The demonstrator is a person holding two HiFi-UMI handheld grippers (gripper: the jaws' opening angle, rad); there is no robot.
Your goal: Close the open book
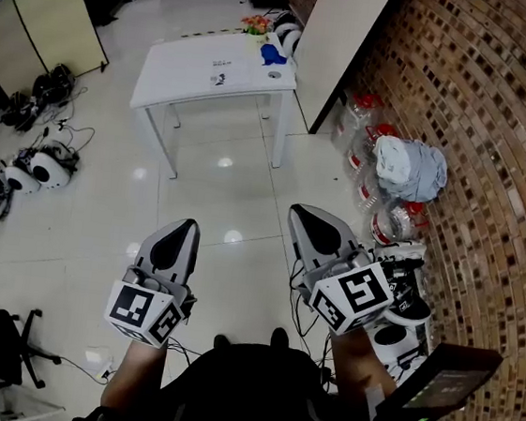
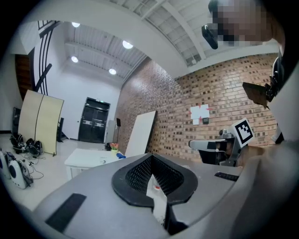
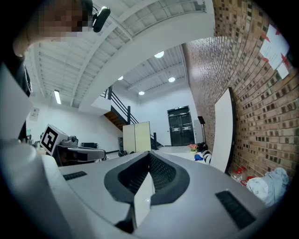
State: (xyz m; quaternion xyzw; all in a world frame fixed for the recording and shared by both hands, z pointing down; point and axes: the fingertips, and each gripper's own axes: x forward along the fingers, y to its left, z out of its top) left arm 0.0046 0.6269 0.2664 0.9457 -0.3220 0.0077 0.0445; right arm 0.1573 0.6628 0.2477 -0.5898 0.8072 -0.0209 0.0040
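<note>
Presently, left claw (image 1: pixel 188 227): jaws together with nothing between them. It is held level, and its tip points toward the worktop (image 1: pixel 188 78).
Right claw (image 1: pixel 300 214): jaws together and empty. It is level and parallel to the left claw, just beside it.
Reason for hold: both claws are carried in front of the person, over the floor (image 1: pixel 217 200) and well apart from the worktop. This is judged a transit or standby posture, since closed tips grip nothing.
Book: not positively identified in any view. A flat pale item (image 1: pixel 218 79) with a dark print lies near the right end of the worktop, toward its near edge, and this may be the book. At this range it cannot be read as open or shut.
Task state: undetermined. The scene fits a book waiting to be closed as well as one already closed.
Other worktop load: a blue thing (image 1: pixel 272 54) sits at the far right corner.
Claw build: grey moulded shell, with black pads of ribbed mesh that taper to a point. A white cube with black square markers is fitted at the rear.
Worktop build: white, smooth and rectangular, on slim legs.
Floor: pale and glossy, with lamp reflections.
Wall (image 1: pixel 463 114): rough brick on the right, with bottles and a grey bundle at its foot.
</note>
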